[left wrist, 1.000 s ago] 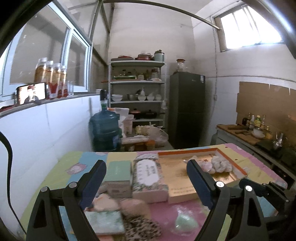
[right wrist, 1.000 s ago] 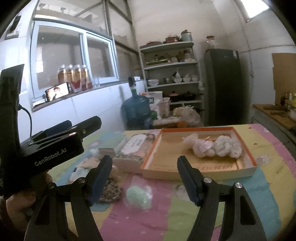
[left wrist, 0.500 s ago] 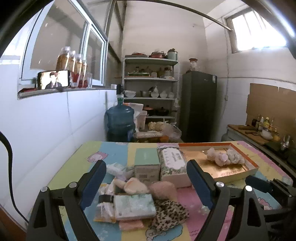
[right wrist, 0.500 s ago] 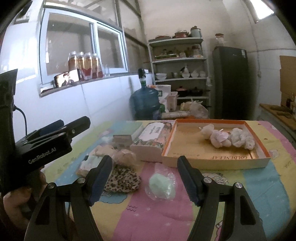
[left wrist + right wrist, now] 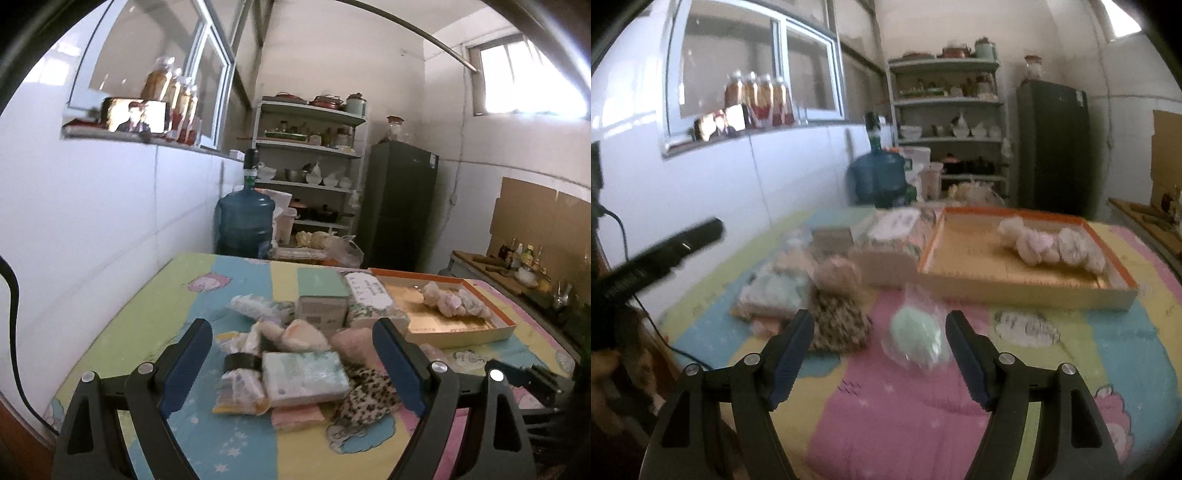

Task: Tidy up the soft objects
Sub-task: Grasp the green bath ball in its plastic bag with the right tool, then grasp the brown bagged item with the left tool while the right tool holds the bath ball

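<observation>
Our right gripper [image 5: 879, 354] is the nearer tool for the next pick: the mint-green soft item in a clear bag [image 5: 918, 338] lies on the table just ahead of it, framed between the two fingers but offset toward the right one. It looks roundish, no clear long axis, so approach angle shouldn't matter much. The jaws are spread wide, nothing between the pads, nothing touched; we judge they'd clear the bag with room to spare.

Our left gripper [image 5: 291, 365] is likewise spread wide and empty, aimed at the pile: a pale green tissue pack [image 5: 304, 376] sits dead centre of its view, long axis running roughly across the jaws, with a leopard-print cloth [image 5: 364, 395] at its right and a pink fuzzy lump [image 5: 349, 338] behind.

The orange-rimmed box [image 5: 1027, 288] sits beyond the bagged item and to the right, already holding a few pale fluffy pieces [image 5: 1049, 245]. We'd guess that's the drop target.

Risk: the slick bag could slide under the pads.
</observation>
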Action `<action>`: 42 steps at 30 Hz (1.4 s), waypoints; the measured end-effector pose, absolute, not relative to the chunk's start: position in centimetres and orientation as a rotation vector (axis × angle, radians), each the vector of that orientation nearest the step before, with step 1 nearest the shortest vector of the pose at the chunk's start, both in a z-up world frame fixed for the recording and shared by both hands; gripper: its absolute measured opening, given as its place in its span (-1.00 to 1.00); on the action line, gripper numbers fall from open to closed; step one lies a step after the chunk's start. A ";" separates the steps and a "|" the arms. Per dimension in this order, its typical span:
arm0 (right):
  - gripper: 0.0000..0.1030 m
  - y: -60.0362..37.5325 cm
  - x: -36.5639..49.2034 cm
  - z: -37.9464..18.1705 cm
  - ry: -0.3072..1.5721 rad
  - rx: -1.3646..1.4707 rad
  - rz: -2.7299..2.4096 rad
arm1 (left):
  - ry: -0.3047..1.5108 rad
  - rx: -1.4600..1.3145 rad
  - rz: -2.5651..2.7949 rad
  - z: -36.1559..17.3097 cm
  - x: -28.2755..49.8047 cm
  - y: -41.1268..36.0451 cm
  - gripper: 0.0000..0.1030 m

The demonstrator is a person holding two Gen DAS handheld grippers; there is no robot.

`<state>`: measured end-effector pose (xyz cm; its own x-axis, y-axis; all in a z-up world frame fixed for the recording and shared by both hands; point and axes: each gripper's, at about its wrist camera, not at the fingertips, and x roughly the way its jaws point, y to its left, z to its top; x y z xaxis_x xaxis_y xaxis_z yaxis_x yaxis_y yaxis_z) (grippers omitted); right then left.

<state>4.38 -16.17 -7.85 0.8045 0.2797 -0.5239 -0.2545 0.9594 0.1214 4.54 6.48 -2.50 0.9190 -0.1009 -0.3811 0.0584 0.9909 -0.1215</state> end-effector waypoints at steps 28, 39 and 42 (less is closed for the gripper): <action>-0.12 -17.8 11.2 -12.3 0.771 0.175 0.233 | 0.563 -0.108 -0.167 -7.8 9.6 6.8 0.73; -0.11 -17.9 9.5 -10.9 0.700 0.206 0.251 | 0.535 -0.091 -0.292 -6.1 11.6 2.6 0.73; -0.11 -18.3 9.4 -11.0 0.700 0.215 0.247 | 0.552 -0.030 -0.310 -6.1 13.0 0.3 0.73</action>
